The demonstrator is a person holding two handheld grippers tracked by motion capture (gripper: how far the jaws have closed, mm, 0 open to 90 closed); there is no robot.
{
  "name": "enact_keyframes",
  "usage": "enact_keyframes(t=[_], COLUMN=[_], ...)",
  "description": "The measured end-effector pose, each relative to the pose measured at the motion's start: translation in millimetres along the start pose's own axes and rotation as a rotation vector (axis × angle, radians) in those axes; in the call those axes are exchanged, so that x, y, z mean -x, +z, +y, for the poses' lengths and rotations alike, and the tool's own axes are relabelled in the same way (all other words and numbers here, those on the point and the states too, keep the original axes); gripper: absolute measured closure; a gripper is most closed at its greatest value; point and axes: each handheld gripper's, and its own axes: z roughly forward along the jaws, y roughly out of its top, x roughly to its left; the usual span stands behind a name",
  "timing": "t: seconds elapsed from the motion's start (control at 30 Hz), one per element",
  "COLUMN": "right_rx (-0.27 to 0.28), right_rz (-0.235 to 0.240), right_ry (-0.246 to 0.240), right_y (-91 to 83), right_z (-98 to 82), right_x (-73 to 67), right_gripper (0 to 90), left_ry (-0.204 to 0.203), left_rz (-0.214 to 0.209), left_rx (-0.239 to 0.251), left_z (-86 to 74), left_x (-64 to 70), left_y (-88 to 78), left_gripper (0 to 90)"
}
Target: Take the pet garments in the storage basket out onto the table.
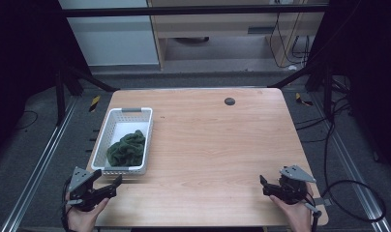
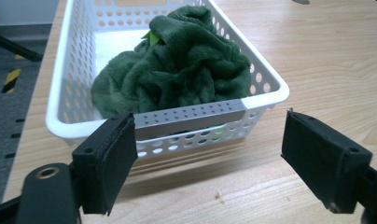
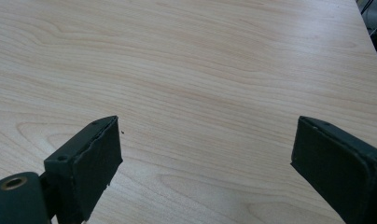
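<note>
Presently, a white perforated basket (image 1: pixel 117 126) sits on the left part of the wooden table (image 1: pixel 218 145), its long axis running away from the person. A crumpled dark green cloth (image 1: pixel 127 149) lies inside it, bunched toward the near end, with the far part of the basket floor bare. A grey strip (image 2: pixel 189 116) runs along the basket's near rim, and a matching grey strip marks the far rim.

The left gripper (image 1: pixel 106 186), held in the person's left hand (image 1: pixel 82 215) at the near left corner of the table, has its jaws spread wide apart and holds nothing. Seen from the left gripper view, it faces the basket's near end wall, close to it but not touching.

The right gripper (image 1: pixel 268 186), held in the right hand (image 1: pixel 295 212) near the near right corner, likewise has its jaws wide apart and empty, over bare wood, well apart from the basket.

A small dark round fitting (image 1: pixel 229 101) is set in the tabletop near the far edge.
</note>
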Motion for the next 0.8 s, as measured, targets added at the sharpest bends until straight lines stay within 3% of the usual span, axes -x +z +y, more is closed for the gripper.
enact_keyframes(t=[0.3, 0.6, 0.8], right_rx=[-0.001, 0.0, 0.002], right_rz=[-0.002, -0.004, -0.008], right_ry=[-0.004, 0.005, 0.007], right_y=[0.4, 0.7, 0.6], right_z=[0.1, 0.1, 0.6], right_x=[0.0, 1.0, 1.8], right_gripper=[8.2, 8.2, 8.2], left_ry=[0.012, 0.03, 0.032], left_rz=[0.007, 0.0, 0.003], left_rx=[0.029, 0.054, 0.08], left_z=[10.1, 27.0, 41.6], left_x=[-1.3, 1.3, -4.1], left_y=[-6.5, -10.6, -14.6], left_gripper=[16.8, 16.5, 16.1])
